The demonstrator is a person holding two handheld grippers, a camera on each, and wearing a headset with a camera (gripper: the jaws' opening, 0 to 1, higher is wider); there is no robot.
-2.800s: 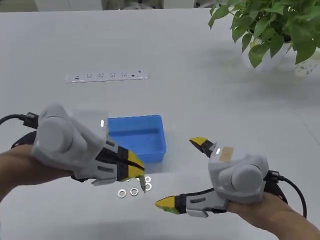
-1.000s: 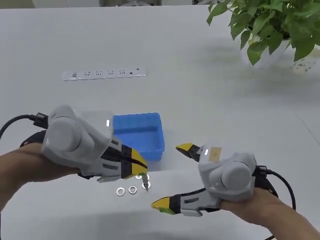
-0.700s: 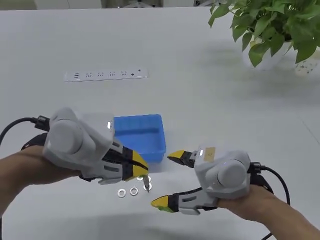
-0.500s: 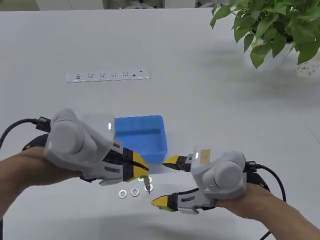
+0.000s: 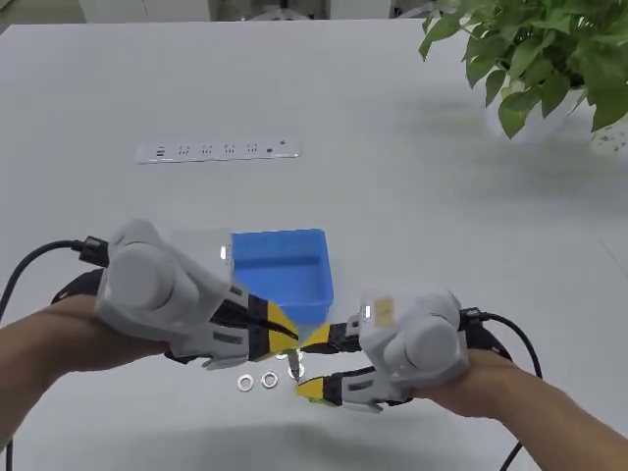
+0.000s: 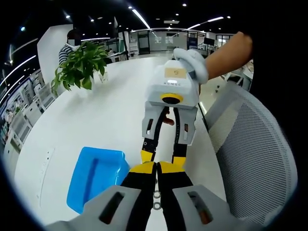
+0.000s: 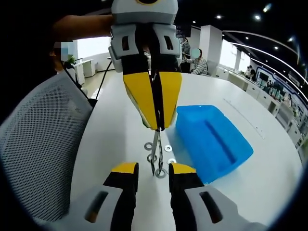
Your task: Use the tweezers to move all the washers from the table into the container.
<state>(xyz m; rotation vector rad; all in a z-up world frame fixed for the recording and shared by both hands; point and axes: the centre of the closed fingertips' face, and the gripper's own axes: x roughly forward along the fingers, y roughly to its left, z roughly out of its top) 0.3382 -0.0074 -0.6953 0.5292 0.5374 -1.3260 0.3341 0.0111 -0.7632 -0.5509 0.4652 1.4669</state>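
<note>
My left gripper (image 5: 285,339) is shut on thin metal tweezers (image 5: 291,361) that point down at the table. In the right gripper view the tweezers (image 7: 155,151) hang from the left gripper (image 7: 155,126), and their tips reach a washer (image 7: 161,173) between my own jaws. My right gripper (image 5: 314,365) stands open, one jaw on each side of the tweezer tips. Several small steel washers (image 5: 245,383) lie on the white table in front of the blue container (image 5: 280,265). The left gripper view faces the right gripper (image 6: 163,156), with the container (image 6: 96,175) to its left.
A white power strip (image 5: 218,150) lies farther back on the table. A potted plant (image 5: 540,49) stands at the far right. A grey mesh chair (image 7: 43,144) is beside the table edge. Cables trail from both grippers.
My right gripper has moved left toward the tweezers and now brackets their tips. The left gripper has stayed over the washers with the tweezers.
</note>
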